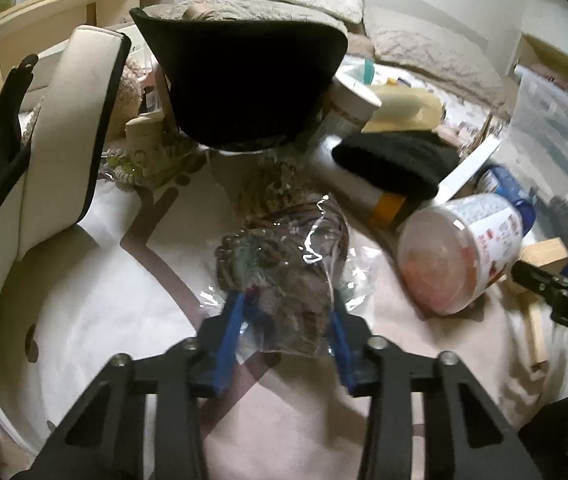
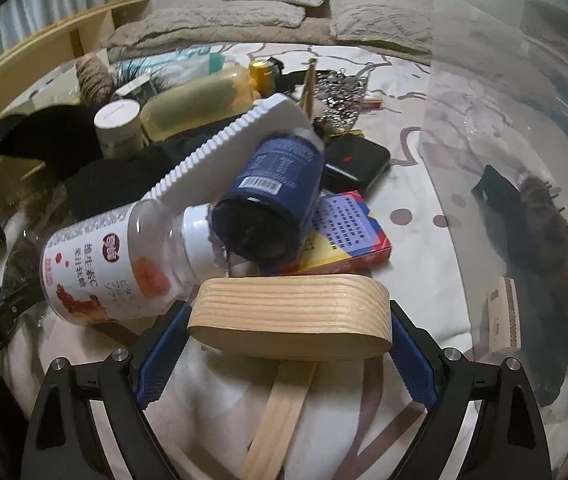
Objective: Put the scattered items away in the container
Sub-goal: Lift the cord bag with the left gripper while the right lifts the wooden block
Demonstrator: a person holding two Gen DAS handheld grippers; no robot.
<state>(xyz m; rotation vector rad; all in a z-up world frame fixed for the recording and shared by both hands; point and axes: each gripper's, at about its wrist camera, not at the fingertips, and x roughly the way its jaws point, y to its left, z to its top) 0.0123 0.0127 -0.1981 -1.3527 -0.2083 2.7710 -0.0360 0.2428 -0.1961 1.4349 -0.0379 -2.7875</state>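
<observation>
Clear plastic container (image 2: 523, 160): stands on the bed to the right of the right claw and beyond it, a hairbrush and a small box already inside. It is the nearer drop for the right claw; the left claw lies well apart from it, across the heap.

Scattered heap, ahead of both claws: a white gummy bottle (image 2: 124, 264) on its side, a dark blue canister (image 2: 276, 200), a black cap (image 1: 244, 80), a black knit item (image 1: 395, 160).

Wooden block (image 2: 291, 316): directly between the fingers of the right claw (image 2: 284, 340), long axis running across from one finger to the other, a flat wooden handle trailing back toward the camera. The claw stands wide, pads just beside the block's ends; contact cannot be told.

Bagged bundle of cords or beads (image 1: 284, 276): in clear plastic, dead ahead within the left claw (image 1: 287, 316), which is clamped on its near end, with the length running away from the claw.
</observation>
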